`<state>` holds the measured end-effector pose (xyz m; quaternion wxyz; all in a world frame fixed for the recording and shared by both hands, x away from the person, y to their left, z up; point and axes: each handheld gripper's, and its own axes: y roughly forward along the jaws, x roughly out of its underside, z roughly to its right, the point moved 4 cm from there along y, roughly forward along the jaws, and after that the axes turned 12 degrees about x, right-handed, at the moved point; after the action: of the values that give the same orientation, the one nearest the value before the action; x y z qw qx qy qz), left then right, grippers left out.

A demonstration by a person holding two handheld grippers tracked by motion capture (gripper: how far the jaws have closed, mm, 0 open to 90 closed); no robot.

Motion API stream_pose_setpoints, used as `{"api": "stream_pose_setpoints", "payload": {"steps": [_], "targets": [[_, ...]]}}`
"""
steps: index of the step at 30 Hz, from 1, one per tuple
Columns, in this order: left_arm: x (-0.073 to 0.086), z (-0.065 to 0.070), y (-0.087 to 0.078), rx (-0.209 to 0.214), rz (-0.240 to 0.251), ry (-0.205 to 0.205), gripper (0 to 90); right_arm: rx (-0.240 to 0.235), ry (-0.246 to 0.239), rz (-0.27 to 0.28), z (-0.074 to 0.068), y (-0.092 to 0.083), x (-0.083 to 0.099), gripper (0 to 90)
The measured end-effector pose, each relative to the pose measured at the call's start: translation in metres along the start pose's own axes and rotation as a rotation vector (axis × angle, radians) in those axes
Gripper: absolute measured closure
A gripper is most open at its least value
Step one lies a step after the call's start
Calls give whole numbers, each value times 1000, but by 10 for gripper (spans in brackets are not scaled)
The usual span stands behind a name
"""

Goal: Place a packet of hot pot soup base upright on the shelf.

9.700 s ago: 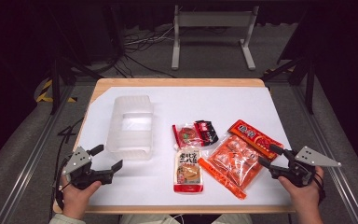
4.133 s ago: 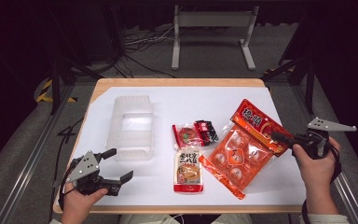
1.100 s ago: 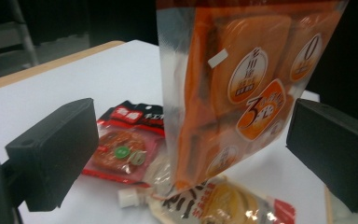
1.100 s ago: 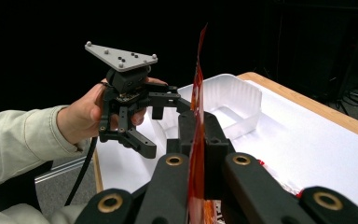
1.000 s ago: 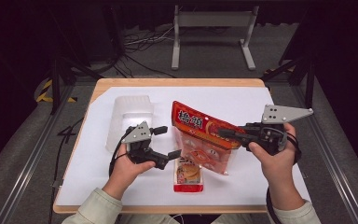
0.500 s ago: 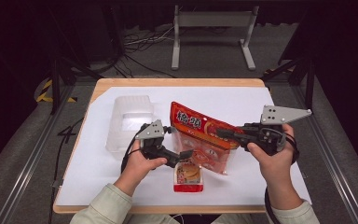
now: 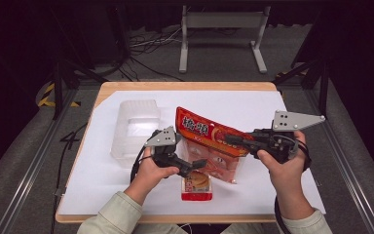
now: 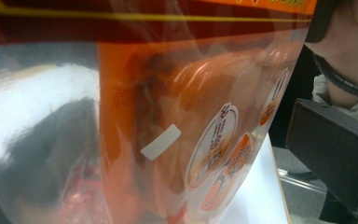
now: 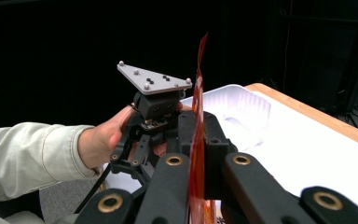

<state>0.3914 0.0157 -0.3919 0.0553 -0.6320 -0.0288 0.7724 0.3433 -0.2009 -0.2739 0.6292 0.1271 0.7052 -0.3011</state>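
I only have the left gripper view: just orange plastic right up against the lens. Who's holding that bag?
Observer: The right gripper is shut on the orange snack bag; in the right gripper view the bag's edge stands pinched between its two jaws, and the bag hangs clear of the table.
Operator: And my left gripper?
Observer: In the high view the left gripper sits at the bag's lower left edge, jaws apart, with no grip that I can see.
Operator: Anything underneath?
Observer: A small snack packet lies flat on the white sheet just below the bag.
Operator: Where's the tray?
Observer: The clear plastic tray stands left of the bag.
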Motion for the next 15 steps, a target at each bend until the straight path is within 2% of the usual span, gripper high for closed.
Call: {"api": "stream_pose_setpoints", "payload": {"steps": [3, 7, 11, 12, 15], "targets": [[0, 1, -1, 17, 8, -7, 109, -4, -3, 7, -1, 0, 0, 900], [2, -1, -1, -13, -30, 0, 145, -10, 1, 16, -2, 2, 0, 900], [1, 2, 1, 11, -24, 0, 222, -5, 5, 27, -3, 4, 1, 900], [1, 2, 2, 20, -20, 2, 273, -5, 6, 35, -4, 4, 1, 900], [0, 3, 3, 34, -18, -5, 310, -4, 12, 47, -3, 3, 1, 900]]}}
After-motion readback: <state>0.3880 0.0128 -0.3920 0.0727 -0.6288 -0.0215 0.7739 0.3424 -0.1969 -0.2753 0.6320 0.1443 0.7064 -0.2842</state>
